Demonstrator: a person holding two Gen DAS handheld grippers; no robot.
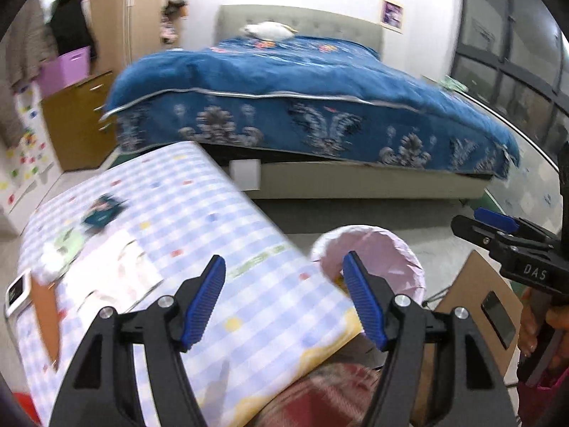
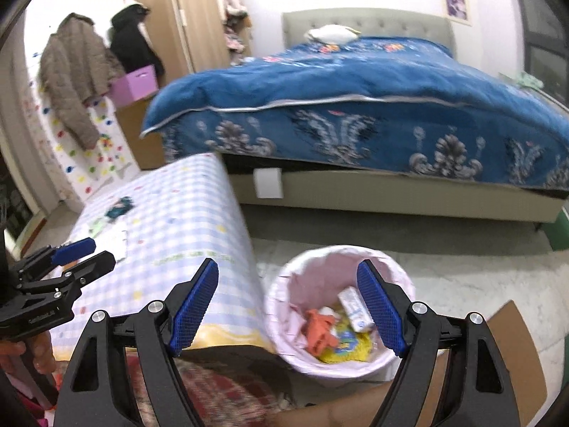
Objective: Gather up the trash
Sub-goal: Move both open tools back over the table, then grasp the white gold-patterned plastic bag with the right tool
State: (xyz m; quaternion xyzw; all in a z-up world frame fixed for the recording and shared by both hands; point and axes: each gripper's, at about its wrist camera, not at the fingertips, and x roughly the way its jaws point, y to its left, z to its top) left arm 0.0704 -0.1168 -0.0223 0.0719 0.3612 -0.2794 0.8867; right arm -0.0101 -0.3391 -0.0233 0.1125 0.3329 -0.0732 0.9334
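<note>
My left gripper (image 1: pixel 286 297) is open and empty above the near right corner of a table under a blue checked cloth (image 1: pixel 199 235). On the cloth at the left lie a teal wrapper (image 1: pixel 101 211), a green-and-white scrap (image 1: pixel 65 243), a white tissue (image 1: pixel 49 263) and white paper (image 1: pixel 117 267). A pink-lined trash bin (image 2: pixel 295 352) stands on the floor to the right of the table. It holds an orange scrap (image 2: pixel 320 327), a white box (image 2: pixel 354 306) and yellow wrappers (image 2: pixel 341 347). My right gripper (image 2: pixel 288 286) hangs open and empty over the bin's left rim.
A bed with a blue quilt (image 2: pixel 355 82) fills the background. Brown cardboard (image 1: pixel 476 295) lies on the floor by the bin. A red plaid cloth (image 2: pixel 220 388) shows below the table edge. A purple box (image 2: pixel 137 83) and hanging coats (image 2: pixel 74 71) stand at the far left.
</note>
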